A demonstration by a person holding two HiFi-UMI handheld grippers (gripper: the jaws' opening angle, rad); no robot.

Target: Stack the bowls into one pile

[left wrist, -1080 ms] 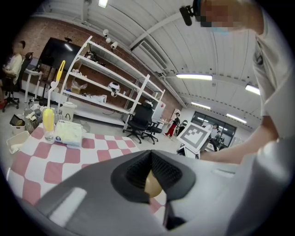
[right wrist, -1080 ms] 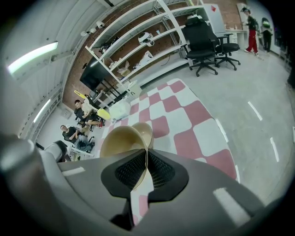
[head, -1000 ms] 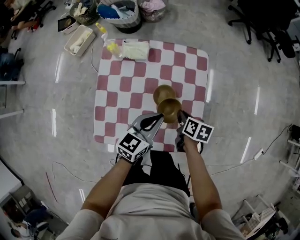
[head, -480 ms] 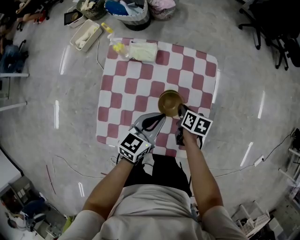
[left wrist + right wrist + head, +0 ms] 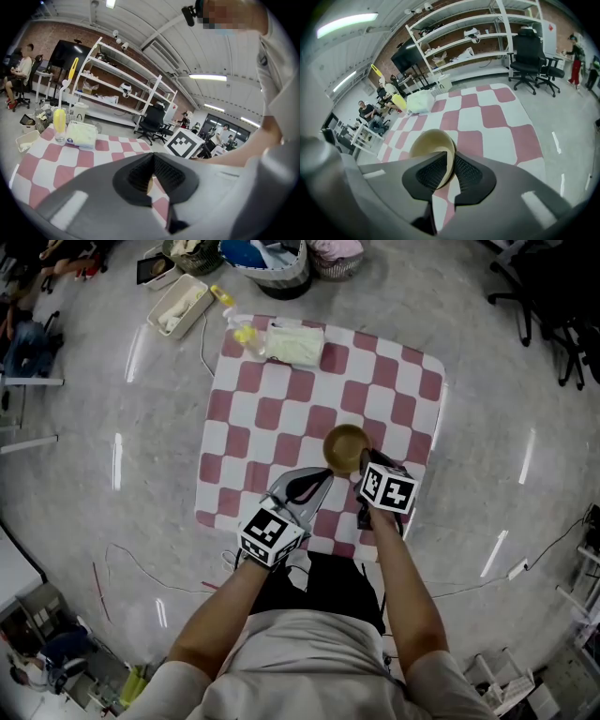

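A golden bowl point(image 5: 345, 446) shows on the red-and-white checked mat point(image 5: 281, 418), and only one round shape is visible there. My right gripper point(image 5: 365, 464) is shut on that bowl's near rim. In the right gripper view one jaw is inside the bowl point(image 5: 429, 145) and the other outside it, with the right gripper point(image 5: 452, 159) pinching the rim. A second rim edge seems to lie just under the bowl, but I cannot tell for sure. My left gripper point(image 5: 322, 476) hovers just left of the bowl, shut and holding nothing. In its own view the left gripper point(image 5: 152, 161) has its jaws together.
At the mat's far edge stand a yellow bottle point(image 5: 246, 334) and a pale green pack point(image 5: 295, 345). Beyond them on the floor are a white tray point(image 5: 181, 306) and baskets point(image 5: 267, 259). Office chairs point(image 5: 553, 296) stand at the far right. A thin cable point(image 5: 141, 568) lies on the left floor.
One second ago two bowls showed side by side, one in my right gripper. The held bowl has moved forward over the other, so a single round shape shows now. The left gripper hardly moved.
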